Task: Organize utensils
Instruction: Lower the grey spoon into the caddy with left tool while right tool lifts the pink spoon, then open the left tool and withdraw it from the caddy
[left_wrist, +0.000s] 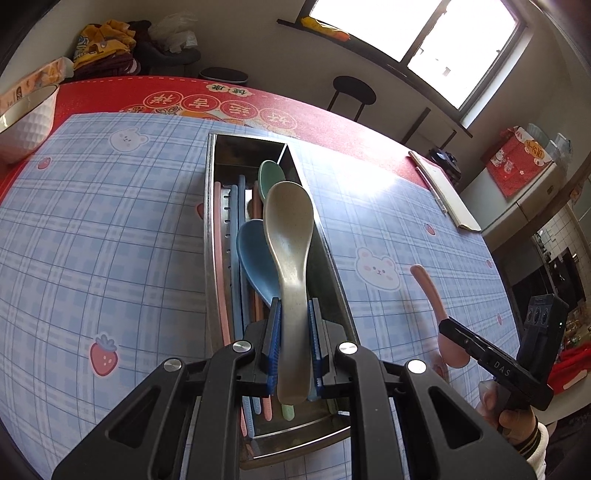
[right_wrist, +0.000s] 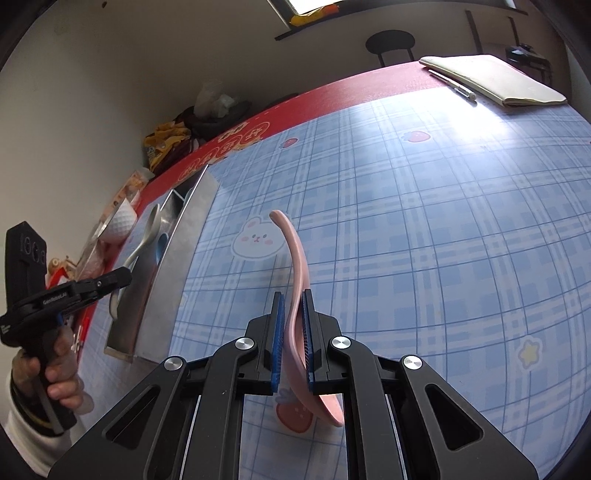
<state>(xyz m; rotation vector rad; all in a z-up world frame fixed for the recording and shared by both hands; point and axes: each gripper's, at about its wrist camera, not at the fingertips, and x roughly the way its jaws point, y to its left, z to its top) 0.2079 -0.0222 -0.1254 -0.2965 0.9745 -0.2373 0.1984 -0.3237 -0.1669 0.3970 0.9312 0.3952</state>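
Note:
In the left wrist view my left gripper (left_wrist: 293, 306) is shut on the handle of a beige spoon (left_wrist: 290, 236). Its bowl points away, hanging over a long steel tray (left_wrist: 210, 221). Inside the tray lie a blue spoon (left_wrist: 253, 254), a green spoon (left_wrist: 269, 175) and pink and blue chopsticks (left_wrist: 236, 229). In the right wrist view my right gripper (right_wrist: 293, 299) is shut on a pink spoon (right_wrist: 297, 251), held above the blue checked mat to the right of the tray (right_wrist: 177, 266). The pink spoon's handle points away and its bowl hangs near the camera.
A white textured bowl (left_wrist: 26, 122) stands at the table's far left. A cream notebook (right_wrist: 495, 79) with a pen beside it lies at the far right. A black stool (left_wrist: 352, 90) stands beyond the red table edge. A hand and sleeve (right_wrist: 55, 369) hold the left gripper.

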